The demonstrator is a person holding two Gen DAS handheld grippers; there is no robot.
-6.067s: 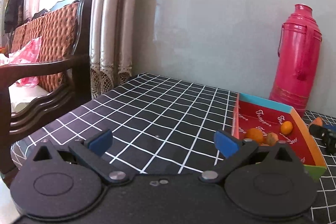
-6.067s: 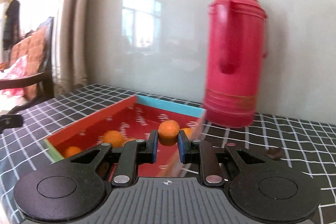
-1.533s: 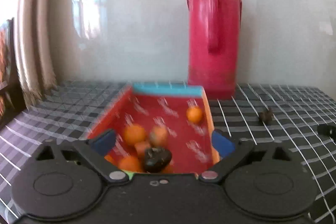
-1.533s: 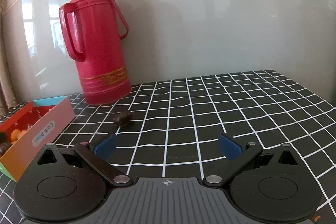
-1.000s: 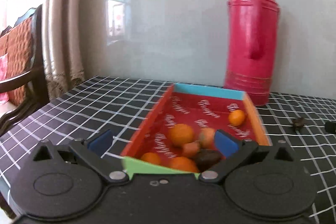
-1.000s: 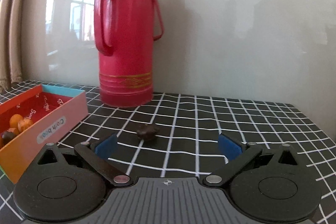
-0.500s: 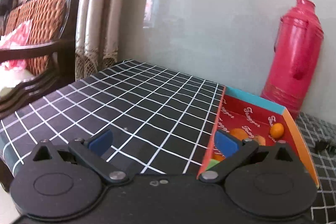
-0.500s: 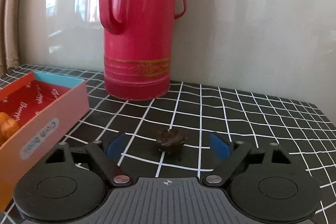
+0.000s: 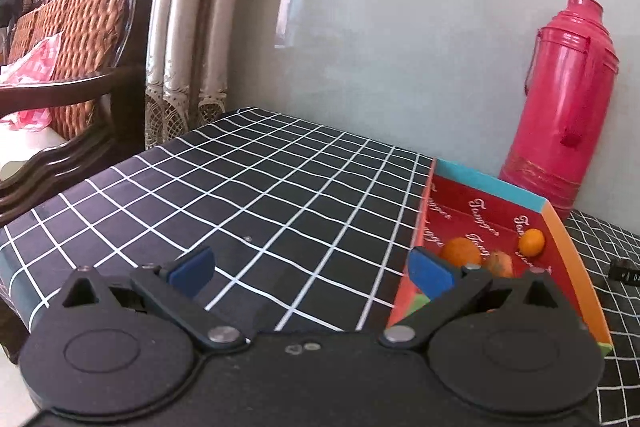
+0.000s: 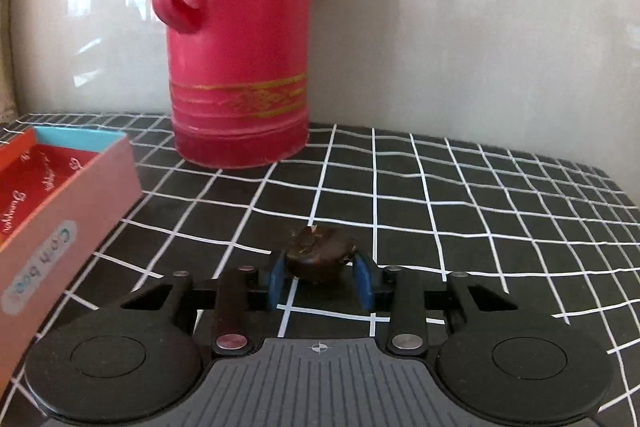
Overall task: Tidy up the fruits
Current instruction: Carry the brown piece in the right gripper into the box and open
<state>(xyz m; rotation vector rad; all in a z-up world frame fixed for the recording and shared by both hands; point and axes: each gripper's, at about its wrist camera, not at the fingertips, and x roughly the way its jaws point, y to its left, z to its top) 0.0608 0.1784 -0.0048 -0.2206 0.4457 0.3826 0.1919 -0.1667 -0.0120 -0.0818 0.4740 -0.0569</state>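
Right gripper (image 10: 320,281): we are closing its blue pads (image 10: 276,283) narrowly around a dark brown water chestnut (image 10: 318,255), which is sitting between them, low over the black checked tablecloth (image 10: 460,203). Whether it is already off the cloth we cannot tell.

Left gripper (image 9: 310,269): we are holding it wide apart and empty above the tablecloth, its right pad just in front of the near corner of the red paper box (image 9: 576,251).

Box contents: the left view is showing a kumquat (image 9: 531,242), a larger orange fruit (image 9: 460,251) and a paler one (image 9: 500,263) lying inside; the rest is hidden behind the gripper.

Surroundings: a red thermos flask (image 10: 240,39) is standing behind the chestnut, near the box's far end; a wicker-backed chair (image 9: 76,39) and curtain (image 9: 192,27) are standing off to the left.

Step in hand: we are judging this as the pickup of the last loose piece on the cloth.

Next move: we are expecting to lift it clear, carry it left over the box wall (image 10: 68,223) and release it among the fruit, keeping the grip gentle since the chestnut is small and rounded and may slip.
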